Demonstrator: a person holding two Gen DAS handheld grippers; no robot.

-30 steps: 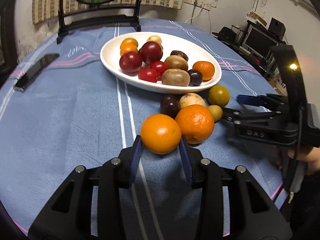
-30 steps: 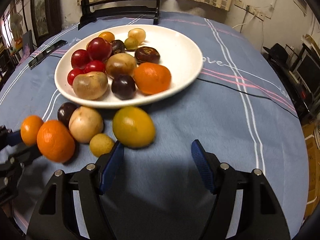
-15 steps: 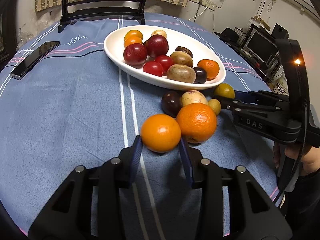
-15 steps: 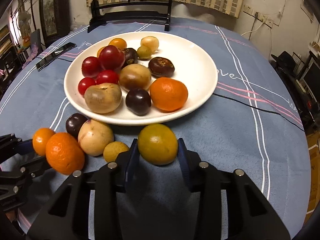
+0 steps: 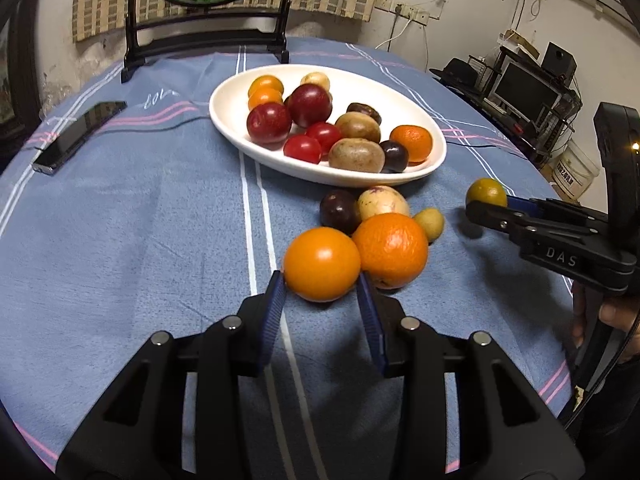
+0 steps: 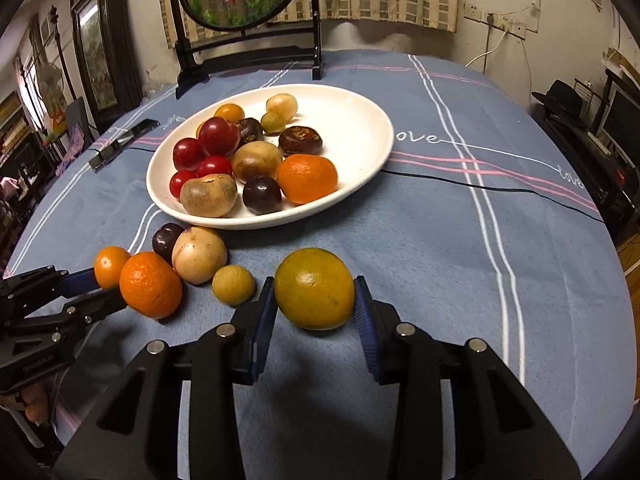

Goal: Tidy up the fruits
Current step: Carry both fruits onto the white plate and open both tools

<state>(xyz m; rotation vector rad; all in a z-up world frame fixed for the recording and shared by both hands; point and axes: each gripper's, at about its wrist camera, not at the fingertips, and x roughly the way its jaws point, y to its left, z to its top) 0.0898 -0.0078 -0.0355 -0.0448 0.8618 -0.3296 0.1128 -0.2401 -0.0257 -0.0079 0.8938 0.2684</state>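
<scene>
My left gripper [image 5: 321, 294] is shut on a smooth orange [image 5: 321, 264], also in the right wrist view [image 6: 110, 266], held just above the blue tablecloth. My right gripper [image 6: 315, 304] is shut on a yellow-green citrus [image 6: 315, 288], also in the left wrist view [image 5: 486, 193], lifted off the cloth. A white plate [image 5: 236, 92] [image 6: 360, 120] holds several red, brown, dark and orange fruits. In front of it on the cloth lie a rough orange [image 5: 390, 250], a dark plum [image 5: 339, 210], a pale fruit [image 5: 382, 204] and a small yellow fruit [image 5: 430, 222].
A phone [image 5: 78, 136] lies on the cloth at the left. A black-framed round stand [image 6: 244, 52] stands behind the plate. A black cable [image 6: 500, 189] crosses the cloth on the right. Shelves and monitors [image 5: 524, 92] stand beyond the table's right edge.
My right gripper closed on the yellow-green citrus and lifted it up and away from the plate's edge. My left gripper kept its hold on the smooth orange and rose slightly.
</scene>
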